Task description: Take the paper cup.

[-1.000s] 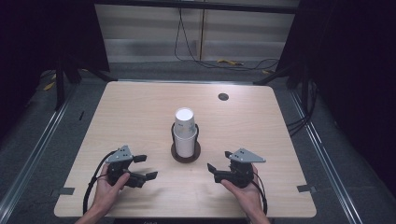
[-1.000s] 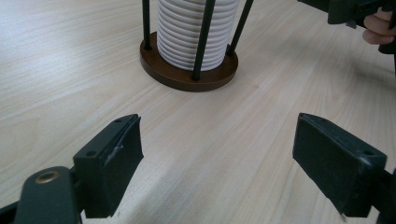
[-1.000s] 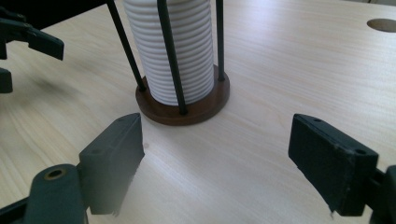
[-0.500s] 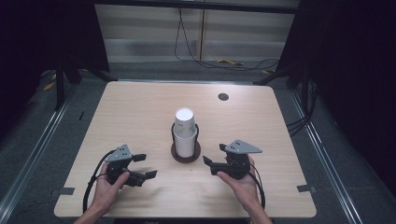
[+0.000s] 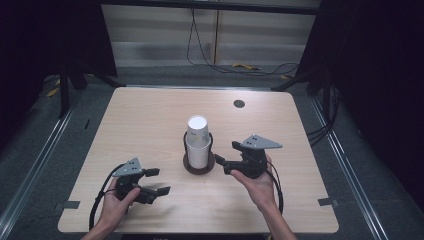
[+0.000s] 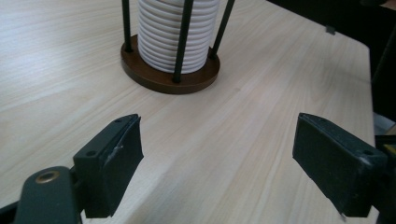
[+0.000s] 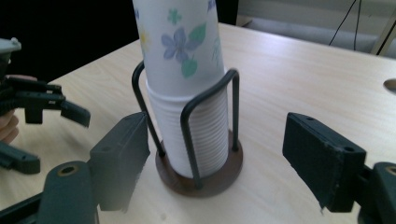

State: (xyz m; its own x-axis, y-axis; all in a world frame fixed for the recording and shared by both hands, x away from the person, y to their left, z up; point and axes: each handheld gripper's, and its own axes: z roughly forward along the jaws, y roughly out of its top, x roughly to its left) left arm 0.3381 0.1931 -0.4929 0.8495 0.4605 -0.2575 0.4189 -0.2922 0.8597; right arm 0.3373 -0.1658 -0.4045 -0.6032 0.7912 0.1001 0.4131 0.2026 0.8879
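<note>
high view | 1 cup stack (image 5: pixel 198 142) | 1 holder (image 5: pixel 199 165) | 2 claws: left claw (image 5: pixel 156 182) wide, right claw (image 5: pixel 226 159) wide

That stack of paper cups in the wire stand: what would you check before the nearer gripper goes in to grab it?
1. Right gripper open wide enough: ok, both fingers spread either side of the cup stack.
2. Right gripper aimed at the stack: ok, centred in the right gripper view.
3. Wire holder bars out of the fingers' way: cannot tell.
4. Stack upright on its brown base: ok.
5. Left gripper clear of the approach: ok, open, lying apart on the table.
</note>
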